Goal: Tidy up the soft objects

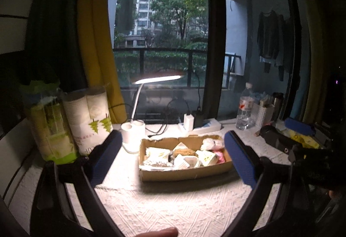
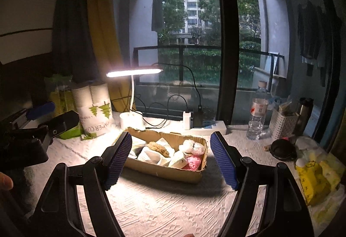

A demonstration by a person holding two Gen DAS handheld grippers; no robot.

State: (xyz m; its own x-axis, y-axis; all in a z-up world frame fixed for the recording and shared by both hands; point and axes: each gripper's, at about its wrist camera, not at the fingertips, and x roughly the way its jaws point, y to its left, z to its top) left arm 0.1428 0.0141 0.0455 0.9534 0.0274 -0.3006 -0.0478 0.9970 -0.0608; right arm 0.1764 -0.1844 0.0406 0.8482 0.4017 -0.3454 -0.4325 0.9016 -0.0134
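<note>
Left gripper [image 1: 173,159] held spread and empty at lower frame, right gripper [image 2: 170,160] likewise spread and empty, cardboard box [image 2: 164,170] of soft objects [image 2: 192,146] seen mid-frame between the fingers, paper cup sleeve [image 2: 97,113] lettered "PAPER CUP" at left, lit desk lamp [image 2: 134,71] behind, water bottle [image 2: 257,111] at right.
</note>
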